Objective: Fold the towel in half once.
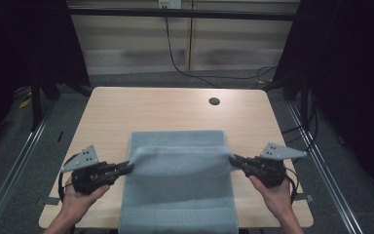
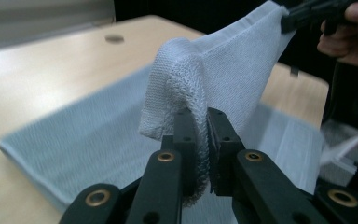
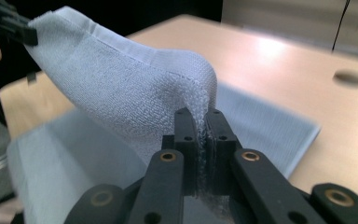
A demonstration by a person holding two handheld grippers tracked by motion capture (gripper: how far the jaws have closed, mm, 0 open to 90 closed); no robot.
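A pale blue towel (image 1: 177, 180) lies lengthwise on the wooden table (image 1: 126, 109), its near end hanging over the front edge. Its far edge is lifted and folded back toward me, stretched between both grippers. My left gripper (image 1: 130, 167) is shut on the towel's left corner (image 2: 177, 70), the cloth pinched between the black jaws. At the other side my right gripper (image 1: 233, 160) is shut on the right corner (image 3: 191, 88). The left gripper view shows the right gripper (image 2: 303, 14) far off, holding its corner. In the right gripper view the left gripper (image 3: 9, 23) appears at the upper left.
A round cable hole (image 1: 214, 101) sits near the table's far right corner. Black cables run over the grey floor behind the table. Dark curtains and metal frame legs stand at both sides.
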